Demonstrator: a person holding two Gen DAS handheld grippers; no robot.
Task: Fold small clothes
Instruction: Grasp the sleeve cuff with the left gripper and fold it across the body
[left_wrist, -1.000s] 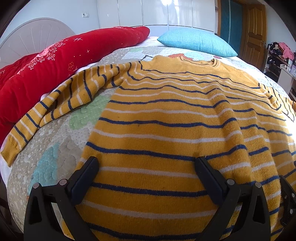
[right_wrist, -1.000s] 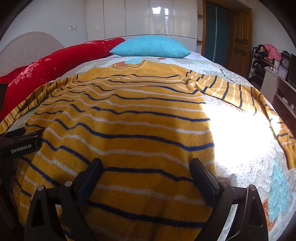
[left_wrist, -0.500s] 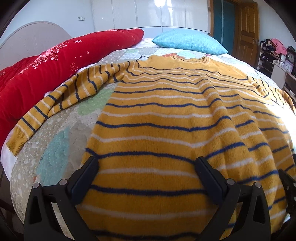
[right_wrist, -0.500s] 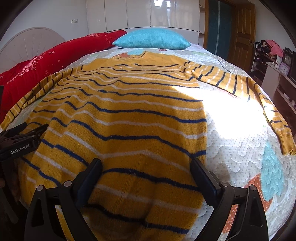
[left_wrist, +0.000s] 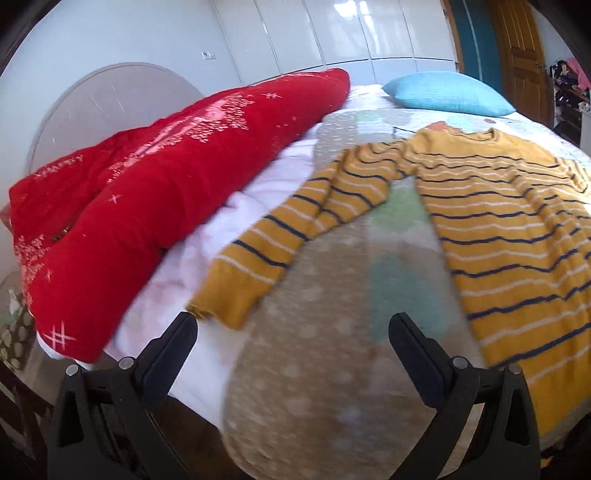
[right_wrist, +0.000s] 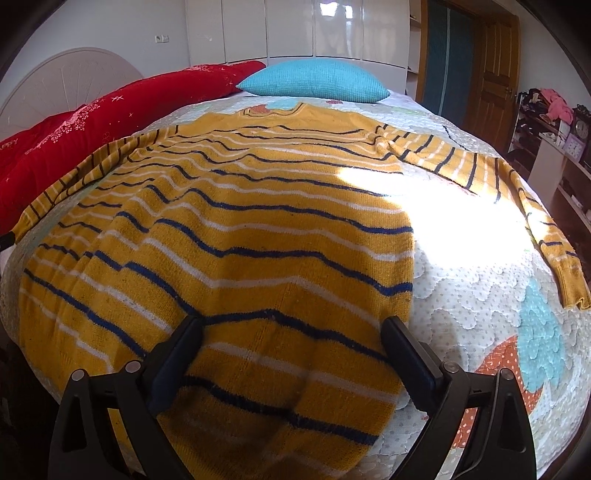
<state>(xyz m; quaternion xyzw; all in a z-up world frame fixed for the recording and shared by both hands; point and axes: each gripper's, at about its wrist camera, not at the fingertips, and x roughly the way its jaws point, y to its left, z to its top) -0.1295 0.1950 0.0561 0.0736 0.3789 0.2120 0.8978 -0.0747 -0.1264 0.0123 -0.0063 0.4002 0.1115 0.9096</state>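
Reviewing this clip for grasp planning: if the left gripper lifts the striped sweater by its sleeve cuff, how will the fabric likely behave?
The sweater already ripples over the quilt, so it is probably floppy. Lifted at the cuff, the sleeve would likely sag and drag the body. The fuzzy knit probably grips the open left gripper rather than slipping.

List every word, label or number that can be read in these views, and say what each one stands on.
"ppy": white letters cut off by the frame edge, on the red embroidered quilt, in the right wrist view.
More white lettering on that quilt, in the left wrist view: too blurred to read.
Numerals on the round clock on the shelf: too small to read.
Yellow striped knit sweater: no text visible.
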